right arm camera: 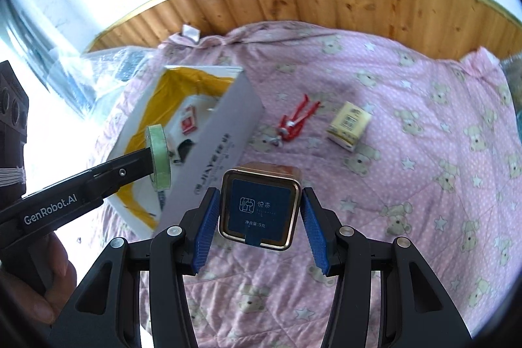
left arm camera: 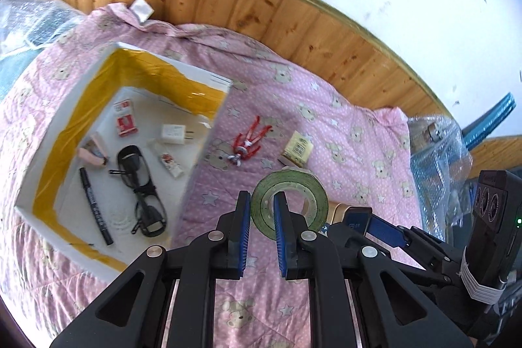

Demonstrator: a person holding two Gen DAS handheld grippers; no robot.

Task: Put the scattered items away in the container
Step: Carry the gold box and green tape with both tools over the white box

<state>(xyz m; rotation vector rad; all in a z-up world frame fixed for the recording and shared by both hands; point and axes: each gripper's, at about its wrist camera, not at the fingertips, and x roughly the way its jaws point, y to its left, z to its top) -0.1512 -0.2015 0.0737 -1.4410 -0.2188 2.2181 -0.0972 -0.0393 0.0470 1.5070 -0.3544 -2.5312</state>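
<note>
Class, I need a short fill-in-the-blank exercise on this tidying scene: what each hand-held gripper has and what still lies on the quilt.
1. The left hand-held gripper grips a roll of green ____.
2. The small blue-faced tin sits between the fingers of the ____ hand-held gripper.
3. The black glasses lie inside the ____.
4. The red toy figure lies on the pink ____.

Missing words: tape; right; box; quilt

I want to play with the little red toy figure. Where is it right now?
The small red and white toy figure lies on the pink bear-print quilt, just right of the white box with yellow tape and left of the small yellow carton.
</note>
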